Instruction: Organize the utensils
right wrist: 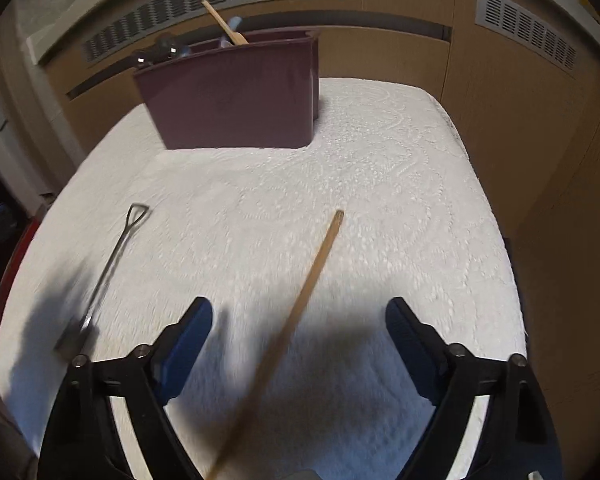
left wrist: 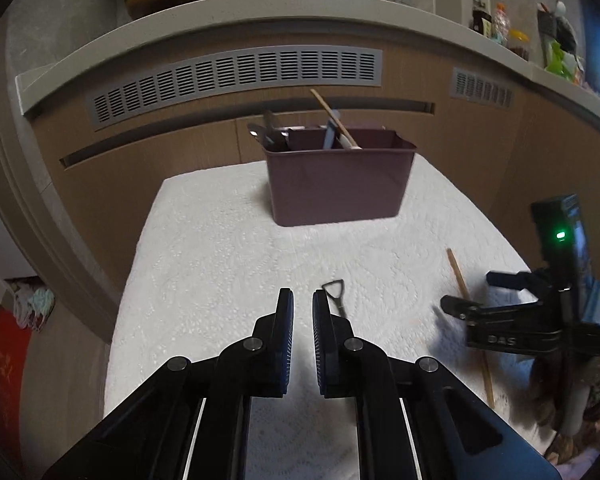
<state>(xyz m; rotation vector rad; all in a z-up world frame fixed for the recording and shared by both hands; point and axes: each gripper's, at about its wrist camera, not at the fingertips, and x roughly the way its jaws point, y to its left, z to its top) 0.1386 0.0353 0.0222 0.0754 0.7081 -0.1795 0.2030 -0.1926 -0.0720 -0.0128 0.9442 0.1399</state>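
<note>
Left gripper (left wrist: 302,312) closed on nothing, beside thin metal shovel-handled utensil (left wrist: 337,297). Right gripper (right wrist: 299,322) wide open, straddling long wooden stick (right wrist: 300,300) on white quilted cloth (right wrist: 380,184). Best gripped mid-shaft, lifted level toward far maroon plastic caddy (right wrist: 228,96).

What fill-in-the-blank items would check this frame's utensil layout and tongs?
The bin is ____ in colour.
The right tongs stand ____ around the wooden stick.
The metal utensil lies on the white ____.
The left tongs hold ____.

Missing: maroon; open; cloth; nothing
</note>
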